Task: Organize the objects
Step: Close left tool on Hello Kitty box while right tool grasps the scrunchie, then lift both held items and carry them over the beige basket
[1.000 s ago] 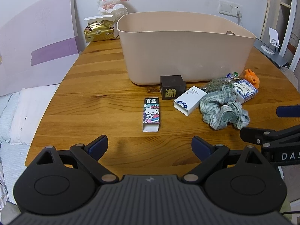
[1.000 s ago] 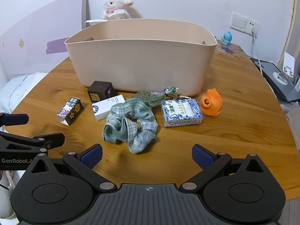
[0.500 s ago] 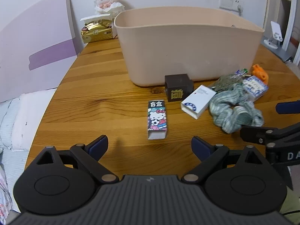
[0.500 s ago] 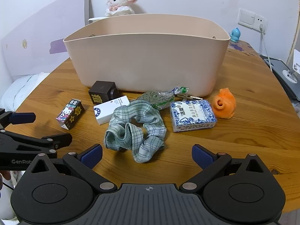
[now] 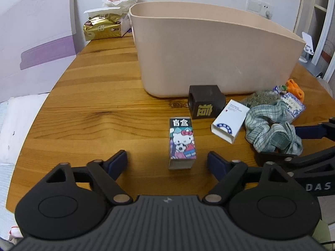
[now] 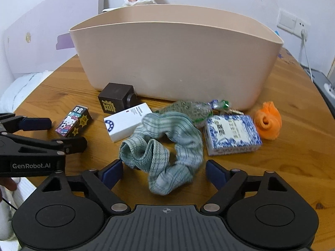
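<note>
A: Clutter sits in a loose row on the desk (image 5: 100,96), all of it just in front of the tub (image 6: 173,62). Why bunched there?

B: My guess is that it is staged for sorting. The tub stands empty as far as either view shows, though its floor is hidden, so nothing seems to be tidied yet.

A: And the left gripper (image 5: 167,163)?

B: Its jaws are spread wide with the cartoon box (image 5: 182,144) lying between them, long side pointing away. They touch nothing. Lining up along the box's length lets the jaws close on its narrow sides, which looks like the aim.

A: The right gripper (image 6: 164,172)?

B: Also wide apart and empty. The checked scrunchie (image 6: 167,146) lies in a heap just ahead, its near fold between the fingertips. Soft cloth will squash, so a pinch on the thick bunched part should hold best.

A: What else waits?

B: A dark cube (image 6: 116,100) almost against the tub wall, a white box (image 6: 127,122) leaning in beside it, a blue patterned pack (image 6: 232,133), a clear packet of something green (image 6: 188,108) tucked behind the scrunchie, and an orange toy (image 6: 268,121) at the far right.

A: Any risk?

B: The scrunchie brushes the white box, so lifting it may nudge that.
</note>
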A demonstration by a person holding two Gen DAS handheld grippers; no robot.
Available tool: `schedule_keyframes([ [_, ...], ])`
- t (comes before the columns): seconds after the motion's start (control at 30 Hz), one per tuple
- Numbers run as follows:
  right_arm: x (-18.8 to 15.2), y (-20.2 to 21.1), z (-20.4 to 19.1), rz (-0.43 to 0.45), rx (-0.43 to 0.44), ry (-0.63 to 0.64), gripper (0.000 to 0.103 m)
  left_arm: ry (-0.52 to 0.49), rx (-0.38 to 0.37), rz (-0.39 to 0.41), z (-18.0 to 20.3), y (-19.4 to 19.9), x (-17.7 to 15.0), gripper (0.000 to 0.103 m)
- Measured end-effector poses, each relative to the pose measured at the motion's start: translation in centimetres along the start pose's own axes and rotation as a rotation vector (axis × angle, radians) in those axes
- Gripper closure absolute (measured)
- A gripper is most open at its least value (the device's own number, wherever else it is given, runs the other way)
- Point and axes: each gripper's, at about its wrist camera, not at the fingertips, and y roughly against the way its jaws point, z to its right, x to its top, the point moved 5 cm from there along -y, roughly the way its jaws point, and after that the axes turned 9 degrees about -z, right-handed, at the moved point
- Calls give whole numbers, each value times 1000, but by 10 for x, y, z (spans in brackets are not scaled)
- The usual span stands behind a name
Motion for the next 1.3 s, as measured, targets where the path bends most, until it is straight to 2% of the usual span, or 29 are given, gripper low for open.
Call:
schedule_keyframes([
  [0.1,2,-1,-4,9,-3,20,28,-17,-12,16,1,-1,3,33],
  [0.2,3,0,-6,21,6,28,42,-36,-25,31,4,0,3,46],
  [0.27,3,1,-6,32,7,34,59,-50,-38,38,7,0,3,61],
  [0.37,2,4,-5,36,15,40,71,-58,-60,41,12,2,1,78],
  [0.5,-2,9,-4,35,21,44,81,-50,-51,32,13,6,-2,78],
  [0.63,-4,21,1,59,31,33,81,-26,-52,43,8,17,-2,78],
  [0.87,5,62,16,161,27,13,81,-27,-41,115,12,50,6,78],
  [1.03,21,94,35,256,-10,3,81,-20,-37,194,8,78,32,78],
  [1.3,68,113,56,357,-55,10,81,-68,27,317,19,101,93,78],
])
